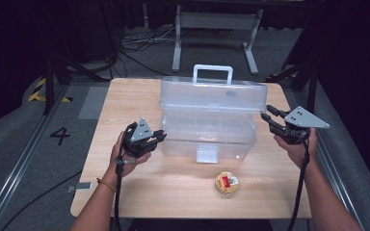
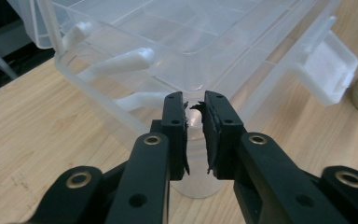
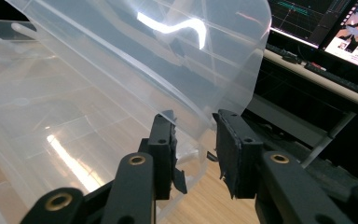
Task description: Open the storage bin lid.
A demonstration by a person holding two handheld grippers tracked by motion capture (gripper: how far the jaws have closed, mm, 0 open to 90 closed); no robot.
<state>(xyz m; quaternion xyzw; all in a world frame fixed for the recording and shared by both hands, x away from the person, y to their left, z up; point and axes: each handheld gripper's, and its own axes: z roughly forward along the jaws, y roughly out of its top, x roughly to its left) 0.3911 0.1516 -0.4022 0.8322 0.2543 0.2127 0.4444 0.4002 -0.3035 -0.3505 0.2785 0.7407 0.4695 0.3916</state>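
Clear plastic box (image 1: 207, 130): lid (image 1: 214, 94) raised; left gripper (image 1: 158, 137) pinches corner, right gripper (image 1: 269, 119) straddles lid edge, unpinched; round tin (image 1: 226, 183) still outside.

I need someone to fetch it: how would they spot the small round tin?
On the wooden table, find the big clear plastic box with its lid raised. The round tin lies in front of it, alone: small, yellowish, with a red label.

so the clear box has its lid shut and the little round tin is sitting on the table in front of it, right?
Not quite: the lid of the clear box is raised open, as the high view shows. The little round tin does sit on the table in front of it.
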